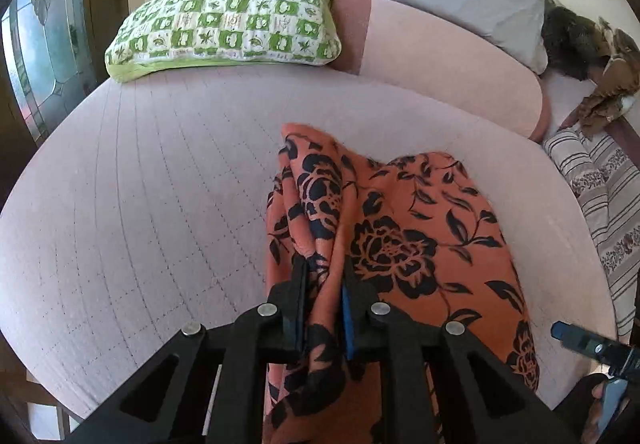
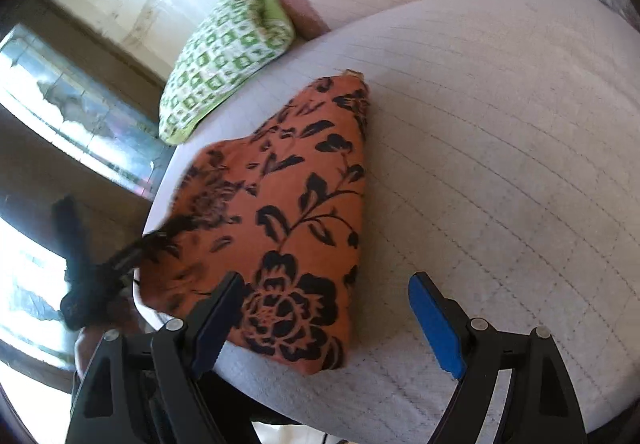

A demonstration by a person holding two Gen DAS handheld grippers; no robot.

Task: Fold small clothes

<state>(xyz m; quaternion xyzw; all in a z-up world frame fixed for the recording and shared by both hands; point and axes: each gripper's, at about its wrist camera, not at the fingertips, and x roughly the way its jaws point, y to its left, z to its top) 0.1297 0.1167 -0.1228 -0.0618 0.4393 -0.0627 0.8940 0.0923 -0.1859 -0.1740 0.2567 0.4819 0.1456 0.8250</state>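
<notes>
The left tool [image 1: 324, 272] is clamped on a bunched edge of the orange flowered garment [image 1: 408, 244], which lies on the bed [image 1: 140, 204], likely to fold it, while the right tool [image 2: 326, 298] hovers with fingers apart.

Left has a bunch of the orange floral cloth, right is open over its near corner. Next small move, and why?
Probably close the right gripper on the near corner of the orange cloth. The left gripper already pinches a bunched fold, while the right's jaws stand wide with nothing clamped between them. The cloth lies rumpled on the pink quilt; two grips would let it be spread flat before folding.
</notes>
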